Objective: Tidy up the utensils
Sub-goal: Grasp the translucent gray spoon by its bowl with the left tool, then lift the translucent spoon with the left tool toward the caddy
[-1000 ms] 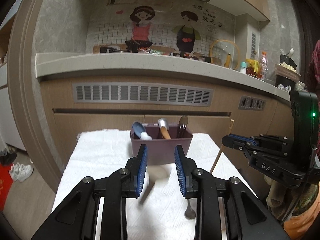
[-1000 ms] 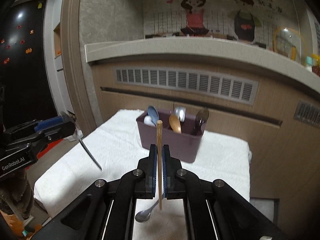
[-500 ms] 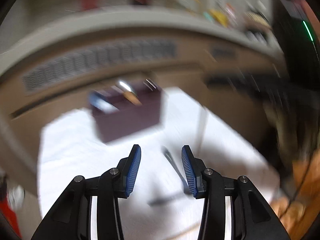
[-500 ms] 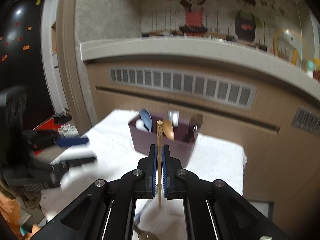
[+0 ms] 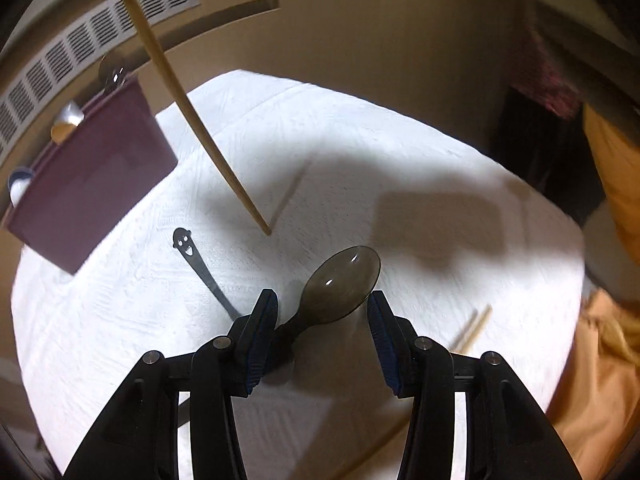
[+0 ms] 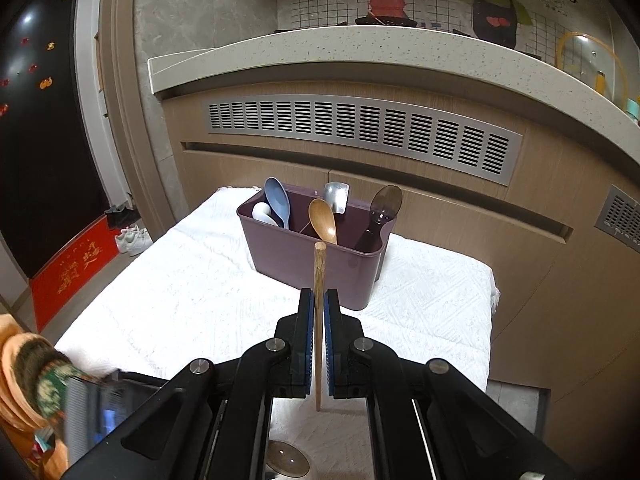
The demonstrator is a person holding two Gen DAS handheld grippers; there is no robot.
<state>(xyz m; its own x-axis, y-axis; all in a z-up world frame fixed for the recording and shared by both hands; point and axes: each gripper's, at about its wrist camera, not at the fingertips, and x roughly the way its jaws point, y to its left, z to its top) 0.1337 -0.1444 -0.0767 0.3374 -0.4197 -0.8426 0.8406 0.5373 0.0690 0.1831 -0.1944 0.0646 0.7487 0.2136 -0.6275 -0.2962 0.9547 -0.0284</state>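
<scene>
1. The left gripper (image 5: pixel 322 314) is hovering with its jaws spread wide over the white towel (image 5: pixel 400 184), holding nothing.
2. A smoky translucent spoon (image 5: pixel 340 280) is lying on the towel with its bowl between the blue pads (image 5: pixel 262 332), its handle running back toward the left pad.
3. A dark metal utensil handle with a smiley-face cutout (image 5: pixel 188 250) is lying on the towel between that spoon and the maroon utensil caddy (image 5: pixel 88 184).
4. The right gripper (image 6: pixel 319 312) is clamping a wooden chopstick (image 6: pixel 319 276) upright, just in front of the caddy (image 6: pixel 304 256).
5. Inside the caddy, a blue spoon (image 6: pixel 278 204), a wooden spoon (image 6: pixel 322 220), a metal utensil (image 6: pixel 336 196) and a dark translucent spoon (image 6: pixel 384 204) are standing.
6. More chopsticks (image 5: pixel 474 328) are lying on the towel, far from the caddy, beside the left gripper.
</scene>
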